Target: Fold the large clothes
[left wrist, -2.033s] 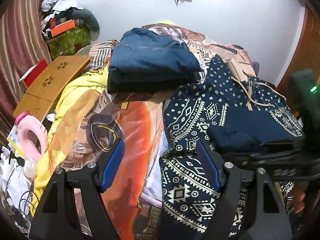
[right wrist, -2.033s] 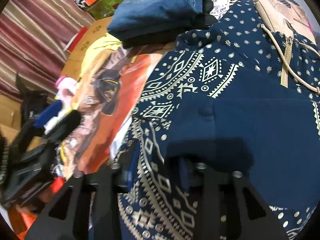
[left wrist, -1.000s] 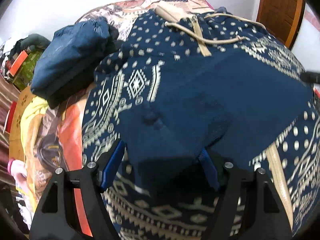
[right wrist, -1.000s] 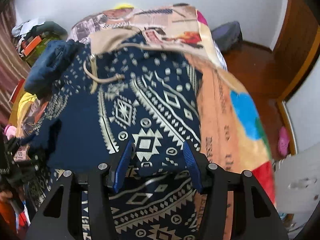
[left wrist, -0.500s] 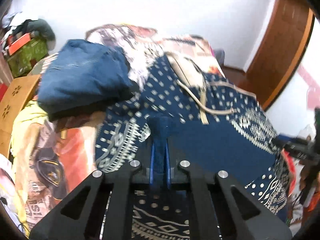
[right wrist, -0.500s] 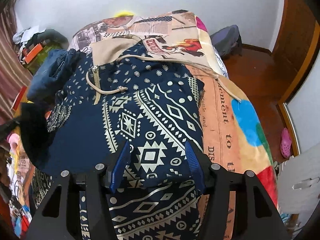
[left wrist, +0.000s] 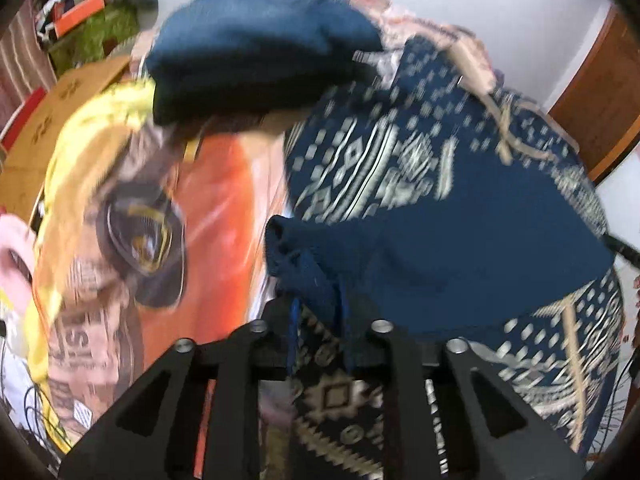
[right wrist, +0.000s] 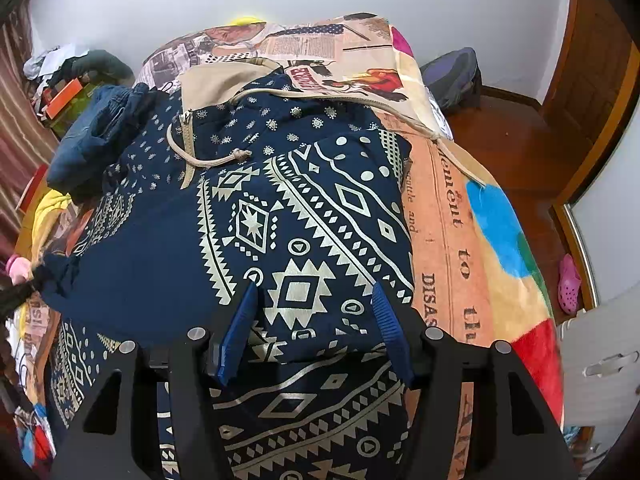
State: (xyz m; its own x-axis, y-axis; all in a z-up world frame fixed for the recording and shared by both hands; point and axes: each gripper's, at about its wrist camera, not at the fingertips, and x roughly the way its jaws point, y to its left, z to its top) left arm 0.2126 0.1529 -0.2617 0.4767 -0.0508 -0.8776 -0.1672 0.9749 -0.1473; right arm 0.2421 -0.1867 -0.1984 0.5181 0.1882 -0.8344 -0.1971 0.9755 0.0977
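A navy hoodie (right wrist: 280,216) with cream geometric print and a beige drawstring lies spread on the bed; it also shows in the left wrist view (left wrist: 400,184). My left gripper (left wrist: 318,312) is shut on the plain navy cuff (left wrist: 296,256) of its sleeve, lifted and pulled across the body. In the right wrist view that cuff (right wrist: 56,276) is held at the far left. My right gripper (right wrist: 314,312) is open, its blue pads (right wrist: 240,336) hovering over the folded right side of the hoodie.
A folded stack of blue jeans (left wrist: 256,40) lies at the back left of the bed (right wrist: 460,240). A wooden lap desk (left wrist: 36,128) and clutter sit left. A backpack (right wrist: 452,76) and wooden floor lie right of the bed.
My left gripper closed on the sleeve cuff and has swung left and lower with it. The right gripper stayed open over the hoodie's right side.
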